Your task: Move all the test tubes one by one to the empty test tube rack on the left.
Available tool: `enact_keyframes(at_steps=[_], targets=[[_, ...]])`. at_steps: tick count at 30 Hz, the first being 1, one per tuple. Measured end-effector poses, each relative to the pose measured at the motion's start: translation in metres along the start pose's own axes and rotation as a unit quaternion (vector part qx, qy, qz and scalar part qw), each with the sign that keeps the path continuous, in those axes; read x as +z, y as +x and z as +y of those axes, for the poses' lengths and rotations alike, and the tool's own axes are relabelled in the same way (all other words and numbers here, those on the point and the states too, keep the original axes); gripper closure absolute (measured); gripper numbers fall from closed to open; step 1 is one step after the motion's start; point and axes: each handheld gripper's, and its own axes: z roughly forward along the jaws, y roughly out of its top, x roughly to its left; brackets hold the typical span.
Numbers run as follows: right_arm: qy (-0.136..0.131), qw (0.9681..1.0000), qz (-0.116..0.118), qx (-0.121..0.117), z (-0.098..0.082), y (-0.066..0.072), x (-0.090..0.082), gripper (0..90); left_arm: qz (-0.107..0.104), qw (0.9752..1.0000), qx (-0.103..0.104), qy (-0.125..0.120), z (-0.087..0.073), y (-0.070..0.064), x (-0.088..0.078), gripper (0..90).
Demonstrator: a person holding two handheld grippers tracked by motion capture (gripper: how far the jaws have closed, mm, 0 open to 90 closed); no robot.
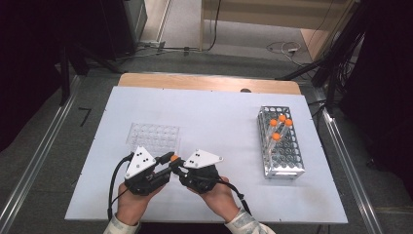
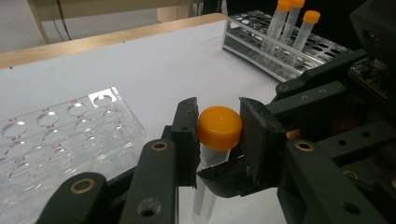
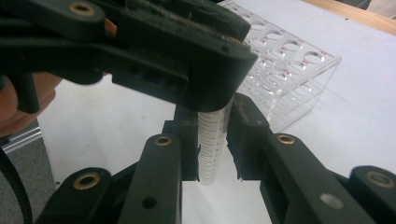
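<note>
Faint red well labels on clear well plate (image 2: 60, 135); illegible

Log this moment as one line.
left gripper: shut on tube cap | right gripper: shut on tube body | metal rack: four capped tubes

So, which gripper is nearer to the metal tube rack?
The right gripper. It is on the side of the metal tube rack; the left gripper is just beyond it, farther from the rack. Both grip one orange-capped tube.

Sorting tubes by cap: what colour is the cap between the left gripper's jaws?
Orange cap; the left gripper view shows it best.
</note>
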Motion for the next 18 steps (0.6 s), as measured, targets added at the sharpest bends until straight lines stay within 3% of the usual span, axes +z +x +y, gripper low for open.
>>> enact_keyframes(at_steps=[13,18], targets=[[-0.002,1.0000,0.002,0.001,0.0035,0.0020,0.0001,70.3,0.005,1.0000,0.001,-0.008,0.0011,0.0018,-0.0032,70.4],[0.009,0.9998,0.019,-0.001,0.0044,0.0003,-0.0003,41.4,0.009,0.9999,-0.005,-0.013,0.0027,0.0066,-0.0075,70.4]])
